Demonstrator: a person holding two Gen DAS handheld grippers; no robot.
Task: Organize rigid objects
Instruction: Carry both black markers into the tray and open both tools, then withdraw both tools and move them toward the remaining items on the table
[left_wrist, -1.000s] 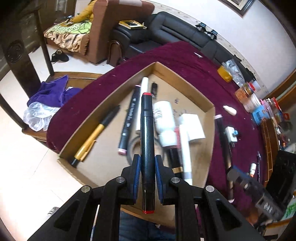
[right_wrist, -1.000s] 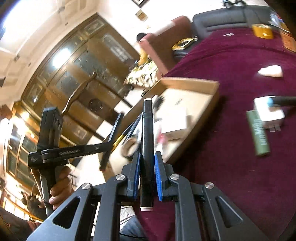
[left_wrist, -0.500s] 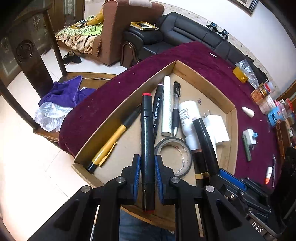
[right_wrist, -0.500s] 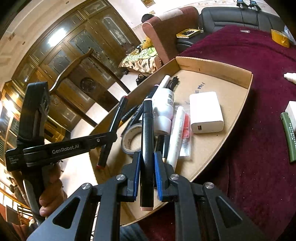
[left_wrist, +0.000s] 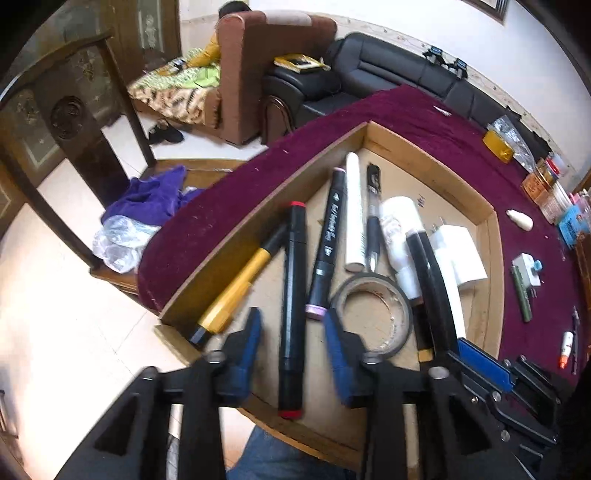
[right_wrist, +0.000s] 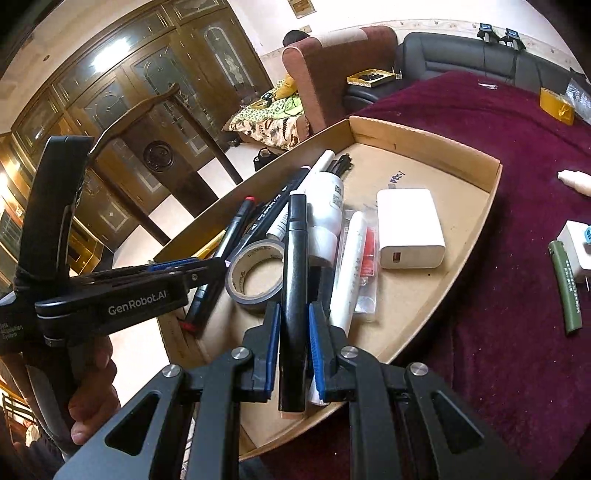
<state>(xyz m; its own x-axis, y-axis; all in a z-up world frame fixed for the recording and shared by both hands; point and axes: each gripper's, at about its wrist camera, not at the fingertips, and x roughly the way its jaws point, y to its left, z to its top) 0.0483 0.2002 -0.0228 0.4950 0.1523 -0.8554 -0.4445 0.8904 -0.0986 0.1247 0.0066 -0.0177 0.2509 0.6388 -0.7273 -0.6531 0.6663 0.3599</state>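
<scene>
Burgundy cloth covers the worktop (left_wrist: 424, 110) of a living room lined with sofas, where a shallow cardboard tray (left_wrist: 495, 258) is filling with pens and small hardware. The left gripper (left_wrist: 291, 332) has just let go: its blue-padded jaws, clamped on the red-capped black marker (left_wrist: 291, 295) half a second ago, now stand spread on either side of it, and the marker lies in the tray between a gold-barrelled pen (left_wrist: 236, 284) and a pink-tipped marker (left_wrist: 327, 240), its near end reaching the tray's front edge. That item appears sorted, leaving the left hand free for another pick. The right gripper (right_wrist: 291, 350) remains closed on a second black marker (right_wrist: 294, 280), held low over the tray beside a roll of tape (right_wrist: 255, 275) and a white charger (right_wrist: 408, 232); it looks next to be laid down. A green cylinder (right_wrist: 567, 291) and a white adapter (right_wrist: 576, 245) wait outside on the cloth.
</scene>
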